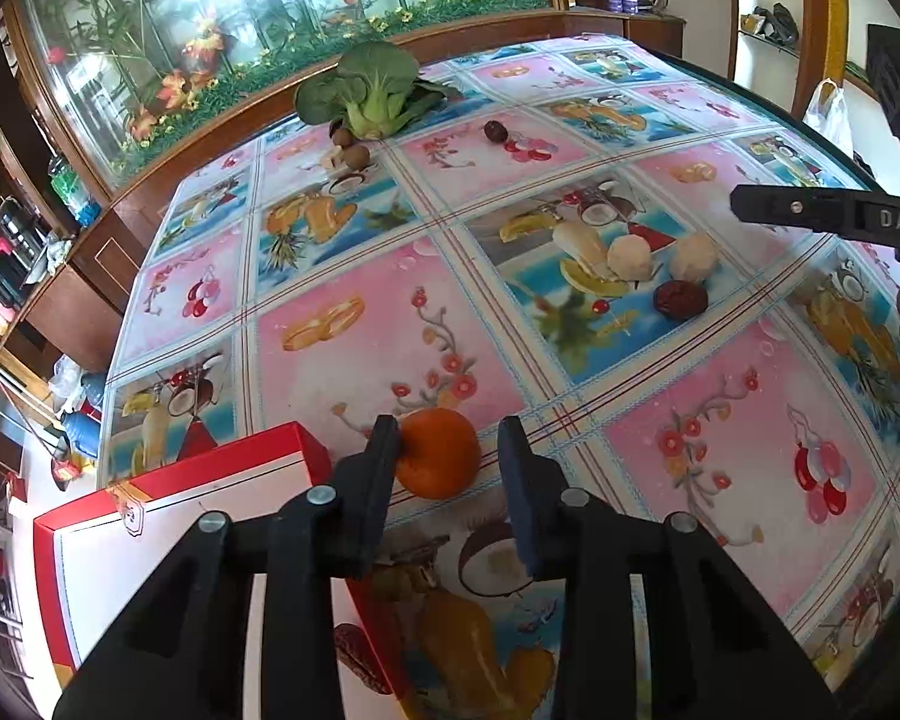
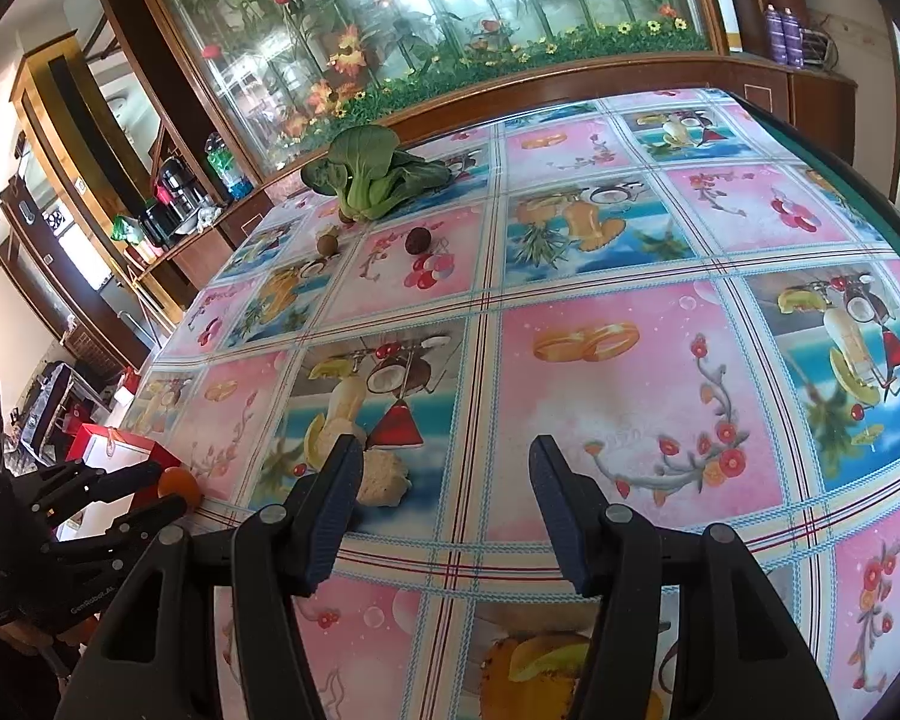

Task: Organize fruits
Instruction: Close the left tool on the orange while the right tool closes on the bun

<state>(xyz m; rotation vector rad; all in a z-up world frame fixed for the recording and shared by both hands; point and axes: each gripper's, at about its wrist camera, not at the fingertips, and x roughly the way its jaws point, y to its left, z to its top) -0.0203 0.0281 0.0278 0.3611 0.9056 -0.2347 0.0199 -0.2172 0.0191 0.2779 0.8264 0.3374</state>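
An orange (image 1: 438,453) rests on the patterned tablecloth between the fingers of my left gripper (image 1: 450,456), which is open; the fruit touches the left finger and stands clear of the right one. A red-and-white box (image 1: 174,516) lies just left of it. My right gripper (image 2: 447,480) is open and holds nothing, low over the cloth. A pale peeled fruit (image 2: 384,477) lies by its left finger. In the left wrist view two pale peeled fruits (image 1: 630,258) and a red date (image 1: 681,299) lie below the right gripper's finger (image 1: 810,210).
A bok choy (image 1: 372,90) lies at the table's far edge with small brown longans (image 1: 354,153) and a dark round fruit (image 1: 497,131) in front of it. A dark red thing (image 1: 357,657) shows beside the box, half hidden by my gripper. A wooden cabinet with flowers stands behind.
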